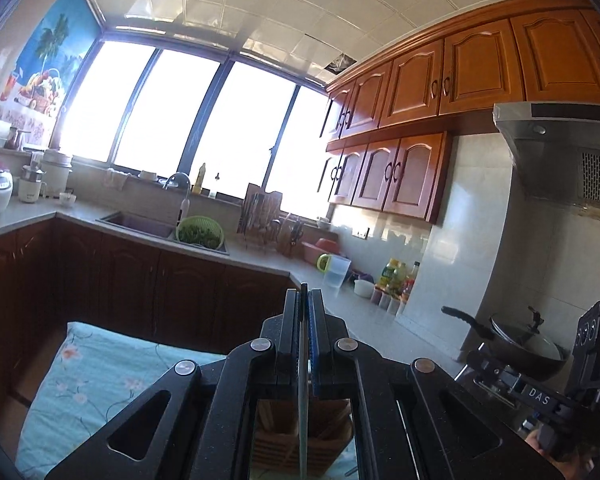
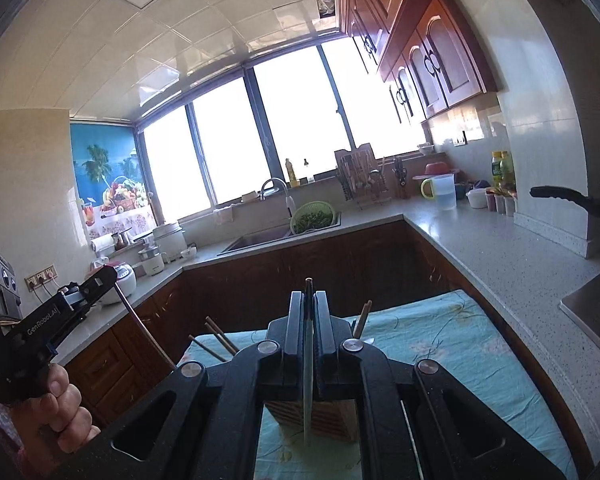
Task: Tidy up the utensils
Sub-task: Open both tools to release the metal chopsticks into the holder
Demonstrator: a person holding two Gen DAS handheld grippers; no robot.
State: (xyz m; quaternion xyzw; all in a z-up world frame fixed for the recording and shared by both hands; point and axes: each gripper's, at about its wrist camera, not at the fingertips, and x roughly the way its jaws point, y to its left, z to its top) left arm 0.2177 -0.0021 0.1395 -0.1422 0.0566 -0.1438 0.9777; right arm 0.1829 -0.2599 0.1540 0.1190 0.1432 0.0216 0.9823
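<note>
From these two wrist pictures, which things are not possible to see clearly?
- Wooden holder, right wrist view: the right tongs cover its top, so its slots are unreadable.
- Same holder, left wrist view: only slivers show behind the left tongs.
- Chopstick in the right tongs: its lower end is lost against the holder.
- Chopstick in the left tongs, right wrist view: its lower end is hidden by the right tongs' body.
- Bottle labels: too small.

tongs (image 2: 309, 300): 2 | wooden holder (image 2: 320, 420): 1 | pan (image 1: 528, 350): 1 | green colander (image 2: 314, 216): 1
</note>
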